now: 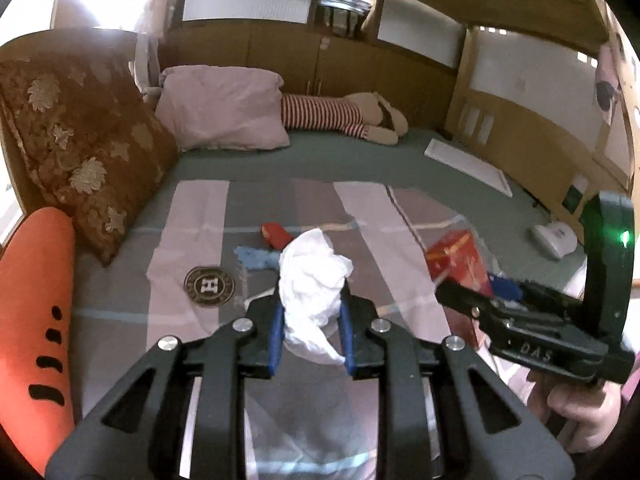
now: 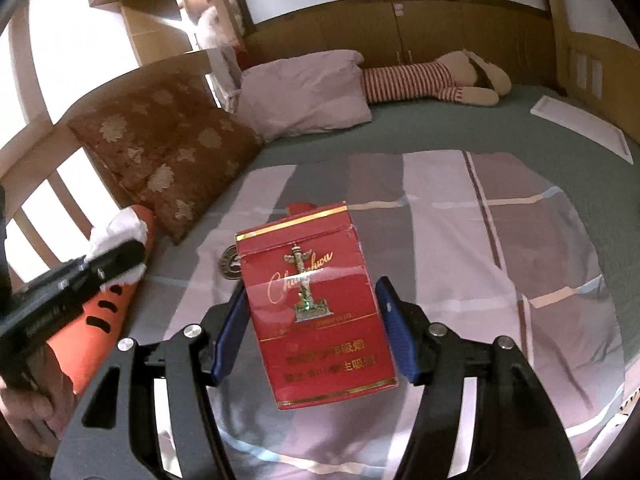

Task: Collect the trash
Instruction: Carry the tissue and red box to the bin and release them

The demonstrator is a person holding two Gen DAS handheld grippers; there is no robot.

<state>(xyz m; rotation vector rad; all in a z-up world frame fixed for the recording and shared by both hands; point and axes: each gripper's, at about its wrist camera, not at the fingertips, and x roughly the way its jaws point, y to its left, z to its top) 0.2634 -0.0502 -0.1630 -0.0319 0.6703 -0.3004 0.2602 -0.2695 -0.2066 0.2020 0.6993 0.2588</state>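
Between the blue pads of the left gripper (image 1: 312,312) sits a crumpled white tissue (image 1: 314,284), pinched at its lower half while the loose top billows above the fingertips. It looks feather-light and soft, so it should compress rather than resist; a hold around the dense middle of the wad seems safer than one on a stray corner, which could tear or slip free. The right gripper (image 2: 314,316) is clamped on a red cigarette pack (image 2: 316,304), its pads pressing the two narrow sides about midway up. The pack appears light, stiff cardboard with a glossy film, likely a little slippery and easy to dent if squeezed hard; its upper edge already shows a crease. Ahead of the left gripper, on the striped bedsheet (image 1: 200,216), lie more scraps: a small red wrapper (image 1: 276,234) and a blue crumpled piece (image 1: 256,258), just beyond the tissue. A round dark badge (image 1: 209,286) lies to their left.
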